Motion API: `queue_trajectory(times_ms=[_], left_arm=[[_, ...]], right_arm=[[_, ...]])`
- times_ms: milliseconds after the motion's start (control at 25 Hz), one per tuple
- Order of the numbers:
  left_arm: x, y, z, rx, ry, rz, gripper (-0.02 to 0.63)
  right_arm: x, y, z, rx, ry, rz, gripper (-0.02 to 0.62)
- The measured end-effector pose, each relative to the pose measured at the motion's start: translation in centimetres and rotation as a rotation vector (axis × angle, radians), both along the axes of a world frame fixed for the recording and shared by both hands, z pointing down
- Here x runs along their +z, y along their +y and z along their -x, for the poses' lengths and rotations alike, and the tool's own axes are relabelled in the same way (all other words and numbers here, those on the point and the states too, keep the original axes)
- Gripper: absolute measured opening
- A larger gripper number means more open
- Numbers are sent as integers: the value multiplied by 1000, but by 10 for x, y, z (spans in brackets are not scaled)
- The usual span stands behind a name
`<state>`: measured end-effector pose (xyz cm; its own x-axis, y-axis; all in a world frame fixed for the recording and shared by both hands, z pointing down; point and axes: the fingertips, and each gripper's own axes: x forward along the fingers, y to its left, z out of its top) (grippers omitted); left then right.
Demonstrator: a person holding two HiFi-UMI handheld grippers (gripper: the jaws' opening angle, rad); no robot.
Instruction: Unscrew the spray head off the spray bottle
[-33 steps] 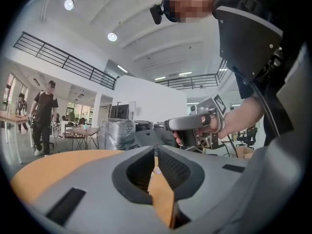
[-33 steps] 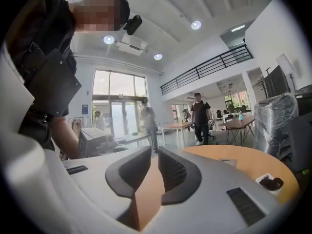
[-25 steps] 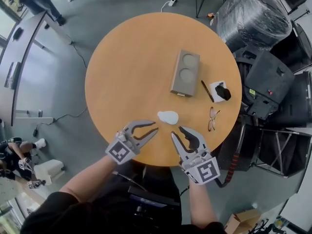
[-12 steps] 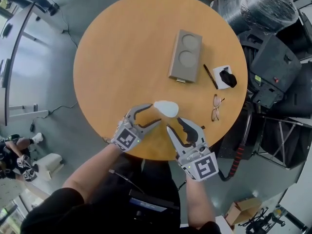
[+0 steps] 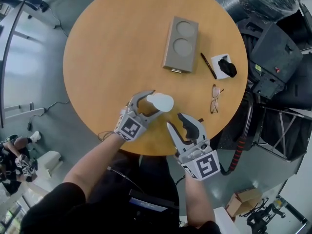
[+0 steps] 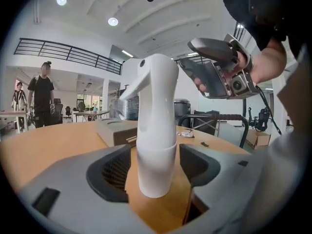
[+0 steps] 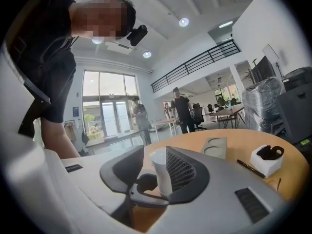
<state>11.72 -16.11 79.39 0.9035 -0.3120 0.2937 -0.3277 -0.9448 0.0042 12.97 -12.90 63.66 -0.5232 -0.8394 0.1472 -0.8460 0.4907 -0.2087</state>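
A white spray bottle (image 5: 165, 102) stands upright on the round wooden table (image 5: 112, 57), near its front edge. My left gripper (image 5: 156, 102) brackets the bottle from the left. Its jaws have just been opening and stand wide. In the left gripper view the bottle's body (image 6: 156, 150) rises between both pads with a gap on each side. My right gripper (image 5: 179, 126) hovers to the bottle's right, apart from it, jaws partly apart after opening a little, with nothing between them. In the right gripper view the bottle (image 7: 161, 172) shows beyond the right gripper (image 7: 151, 152).
A grey two-well tray (image 5: 180, 44) lies at the table's middle. A black pen (image 5: 207, 66), a white box with a black object (image 5: 225, 66) and glasses (image 5: 213, 99) lie at the right edge. Black cases (image 5: 278, 57) crowd the floor to the right. People stand far off.
My left gripper has moved right and lower, from beside the bottle to around it, and its jaws have spread wide. My right gripper has sunk a little and its jaws have parted slightly.
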Motion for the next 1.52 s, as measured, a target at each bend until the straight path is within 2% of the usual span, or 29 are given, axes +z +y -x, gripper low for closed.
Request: queue_trajectory(times_ms=[120,320,480,520,560,760,960,1040,1120,1320,1520], left_arm=[[9,-1,-6,3,-5,10,330],[29,-2,-9,-23,-70,6,330],[28,-6,-19,-31,-32,9,329],[25,-7,-23,-24,-14,10,302],[23,-8,-25,-15,-5,11,307],[11,-3,-28,38,-8,35,305],[-43,-6,-21,42,19,34,305],[-73,-7,-15,36,34,35,305],[-103,-4,-8,32,33,36,305],[-175,13,7,27,47,86,306],[-230,39,15,36,42,89,306]], right_arm=[[5,1,-3,2,-6,8,166],[9,-1,-10,-7,-7,14,166],[11,0,-15,-11,-4,15,166],[11,-1,-16,-11,-11,19,166],[12,-1,-17,-12,-21,26,166],[10,0,-20,-33,-40,41,166],[-15,-5,-15,-75,-27,15,167],[-32,-5,-8,-106,-31,5,209],[-55,-3,1,-131,-36,-10,237],[-120,2,26,-188,-39,-65,258],[-171,15,48,-234,-48,-97,284]])
